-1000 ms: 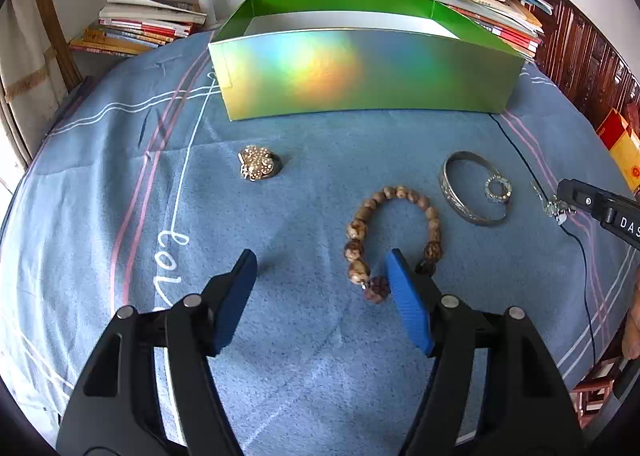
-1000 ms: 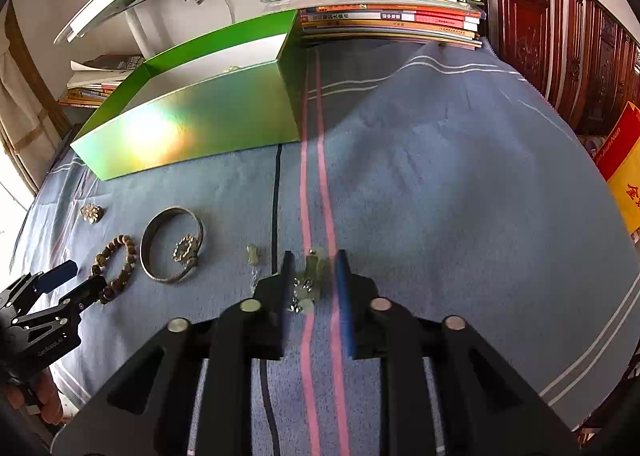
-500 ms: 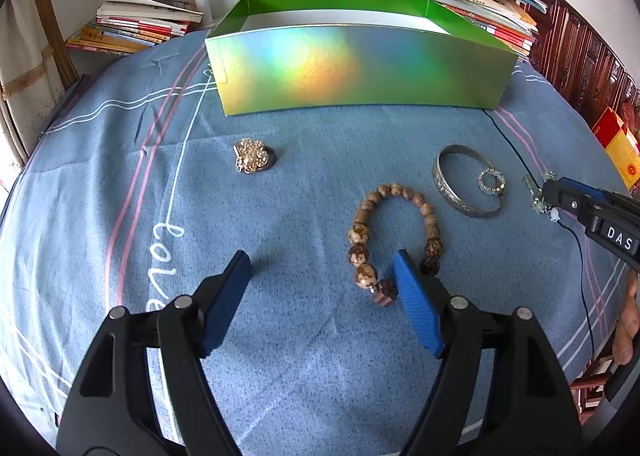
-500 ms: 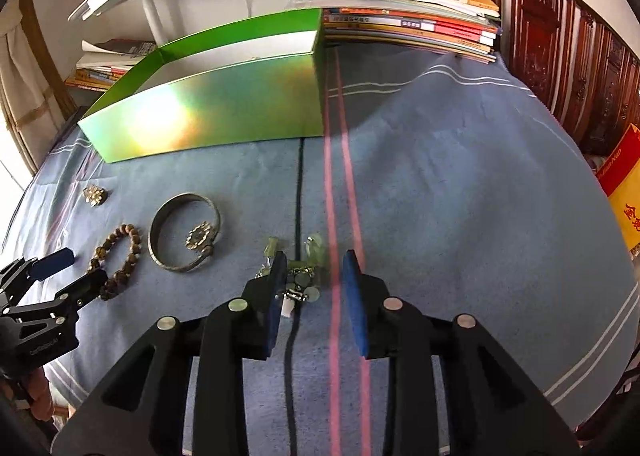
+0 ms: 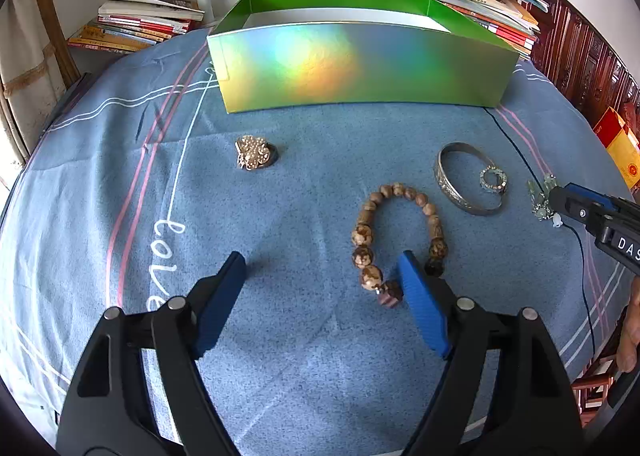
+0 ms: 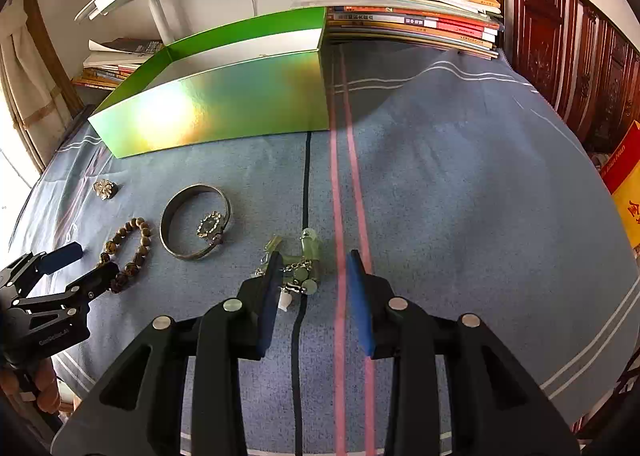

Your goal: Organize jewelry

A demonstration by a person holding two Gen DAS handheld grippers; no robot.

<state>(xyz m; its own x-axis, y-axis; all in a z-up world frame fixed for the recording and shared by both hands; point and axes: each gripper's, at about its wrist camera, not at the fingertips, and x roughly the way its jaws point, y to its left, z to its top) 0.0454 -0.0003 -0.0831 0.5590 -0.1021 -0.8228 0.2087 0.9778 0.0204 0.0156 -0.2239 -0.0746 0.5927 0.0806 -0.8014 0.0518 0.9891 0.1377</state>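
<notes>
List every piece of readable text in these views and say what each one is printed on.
"love": white script on the blue tablecloth.
"DAS": cut-off white letters on the right gripper.
Left gripper: small white print, too blurred to read.
Red and yellow box: print too distorted to read.
Book spines: too small.

On the blue striped cloth (image 5: 100,175), the green holographic cardboard box (image 5: 360,67) stands at the back. Before it lie the gold flower brooch (image 5: 256,153) left, brown wooden bead bracelet (image 5: 396,236) centre, silver metal bangle (image 5: 460,183) right.
</notes>
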